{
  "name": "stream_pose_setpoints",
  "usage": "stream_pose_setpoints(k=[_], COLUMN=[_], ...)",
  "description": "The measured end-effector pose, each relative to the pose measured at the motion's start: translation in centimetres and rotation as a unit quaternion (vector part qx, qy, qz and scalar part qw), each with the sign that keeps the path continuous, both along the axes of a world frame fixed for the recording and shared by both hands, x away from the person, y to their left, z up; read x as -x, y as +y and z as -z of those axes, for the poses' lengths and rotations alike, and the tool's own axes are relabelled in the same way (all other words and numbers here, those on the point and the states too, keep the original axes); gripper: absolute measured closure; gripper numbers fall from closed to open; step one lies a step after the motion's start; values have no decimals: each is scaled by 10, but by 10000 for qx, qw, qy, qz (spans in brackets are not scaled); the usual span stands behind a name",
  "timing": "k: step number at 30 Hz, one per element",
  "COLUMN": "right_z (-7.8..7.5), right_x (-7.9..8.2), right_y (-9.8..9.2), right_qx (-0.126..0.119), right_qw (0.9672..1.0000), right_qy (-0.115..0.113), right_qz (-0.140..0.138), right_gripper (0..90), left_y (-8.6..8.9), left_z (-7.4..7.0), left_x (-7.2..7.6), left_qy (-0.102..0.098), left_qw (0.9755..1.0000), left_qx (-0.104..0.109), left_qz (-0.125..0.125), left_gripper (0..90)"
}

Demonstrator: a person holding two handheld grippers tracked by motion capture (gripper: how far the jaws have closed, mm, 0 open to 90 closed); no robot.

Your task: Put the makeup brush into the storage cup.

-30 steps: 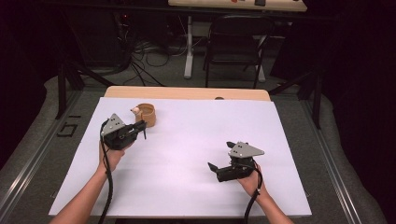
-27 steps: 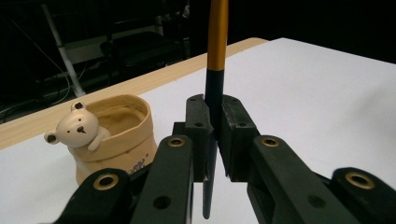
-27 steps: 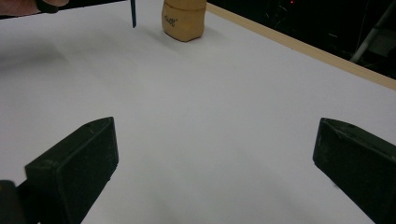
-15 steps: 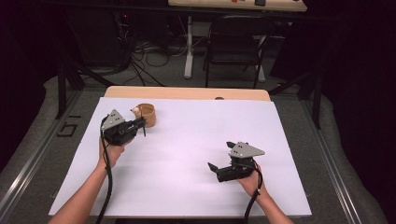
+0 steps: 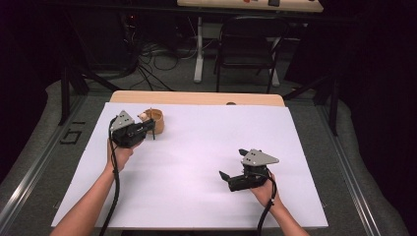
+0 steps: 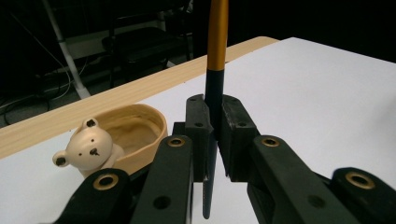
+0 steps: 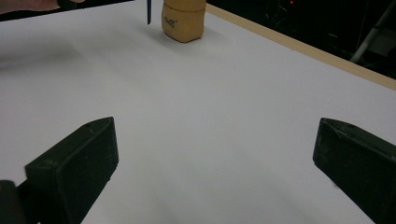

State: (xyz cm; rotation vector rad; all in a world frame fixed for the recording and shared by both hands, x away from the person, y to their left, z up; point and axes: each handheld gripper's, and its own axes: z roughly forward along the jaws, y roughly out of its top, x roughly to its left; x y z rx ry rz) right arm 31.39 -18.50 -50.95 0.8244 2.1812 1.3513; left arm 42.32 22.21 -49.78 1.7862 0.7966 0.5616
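White table sheet brightly, evenly lit from above; surroundings along frame edges nearly black; shadows soft, faint; bottom-foreground jaws in both gripper views slightly out of focus.

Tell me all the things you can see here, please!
pen: one, gold top and dark blue bottom, upright between the left gripper's jaws, beside the holder.
bear holder: one, cream, an open cup with a little bear head on its rim, far left of the sheet.
white sheet: one, white, covering most of the table.
table: one, light wood, its far edge showing past the sheet.
chair: one, black, on the floor beyond the table.
left gripper: one, black, shut on the pen.
right gripper: one, black, jaws wide open over bare sheet, near right.
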Motion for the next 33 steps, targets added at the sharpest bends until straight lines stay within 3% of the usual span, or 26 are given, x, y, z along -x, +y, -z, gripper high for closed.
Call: stream_pose_setpoints(k=[14, 33], right_z=[-1, 0], right_x=[0, 0], right_y=[-1, -1], right_qx=[22, 52], right_qw=[10000, 9999], right_qy=[-35, -26], right_qz=[57, 83], right_gripper=[0, 0], left_y=[-3, -2], left_z=[-14, -28], left_x=[-18, -30], left_qy=[-45, -136], left_qw=[10000, 9997], left_qx=[-33, -33], left_qz=[-76, -191], left_gripper=[826, 826])
